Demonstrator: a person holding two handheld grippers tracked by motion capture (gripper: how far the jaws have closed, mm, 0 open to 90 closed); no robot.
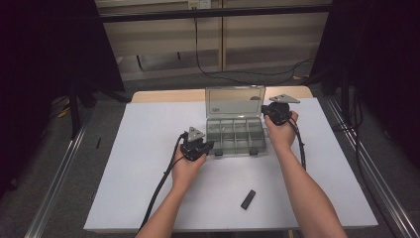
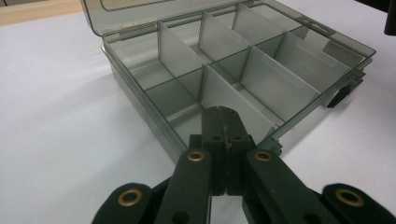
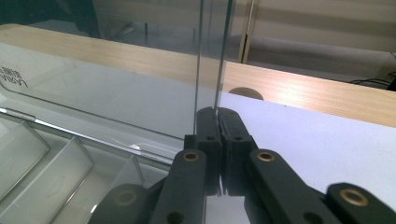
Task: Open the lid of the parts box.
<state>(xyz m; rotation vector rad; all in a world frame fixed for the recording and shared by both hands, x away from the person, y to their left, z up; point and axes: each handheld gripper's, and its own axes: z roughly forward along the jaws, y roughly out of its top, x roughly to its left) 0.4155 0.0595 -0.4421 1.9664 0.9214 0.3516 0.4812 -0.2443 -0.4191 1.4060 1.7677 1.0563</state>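
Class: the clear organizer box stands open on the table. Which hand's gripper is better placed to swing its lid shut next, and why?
Probably the right. The right gripper is shut on the upright lid at its side edge, while the left gripper, jaws shut, rests at the box tray's front corner.

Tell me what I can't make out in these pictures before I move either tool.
- High view: the small black object near the table's front edge is too small to identify.
- Left gripper view: whether the left tool pinches the organizer box wall; its own jaws cover the contact.
- Right gripper view: the lid label is cut off at the left edge, unreadable; the right tool looks shut on the lid edge.
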